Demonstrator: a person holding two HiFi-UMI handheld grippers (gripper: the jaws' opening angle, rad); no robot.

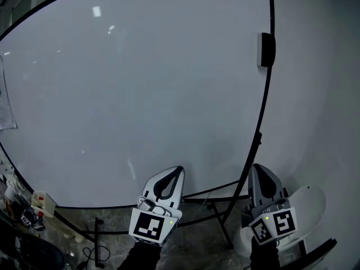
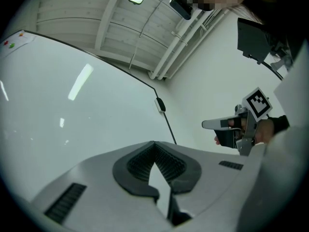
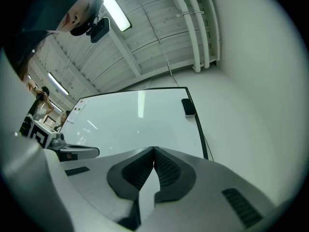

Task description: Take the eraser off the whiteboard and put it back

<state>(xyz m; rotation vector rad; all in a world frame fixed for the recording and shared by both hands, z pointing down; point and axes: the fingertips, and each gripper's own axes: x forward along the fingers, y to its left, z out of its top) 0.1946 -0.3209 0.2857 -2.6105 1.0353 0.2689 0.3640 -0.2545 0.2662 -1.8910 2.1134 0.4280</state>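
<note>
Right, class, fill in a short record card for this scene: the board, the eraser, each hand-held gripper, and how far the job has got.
whiteboard: large, blank, black-framed
eraser: on the whiteboard's upper right edge, untouched
left hand-held gripper: jaws together, empty, low in front of the whiteboard
right hand-held gripper: jaws together, empty, well below the eraser
task stage: eraser not yet taken off

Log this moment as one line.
eraser: on whiteboard, top-right edge, untouched | left gripper: jaws shut, empty | right gripper: jaws shut, empty
</note>
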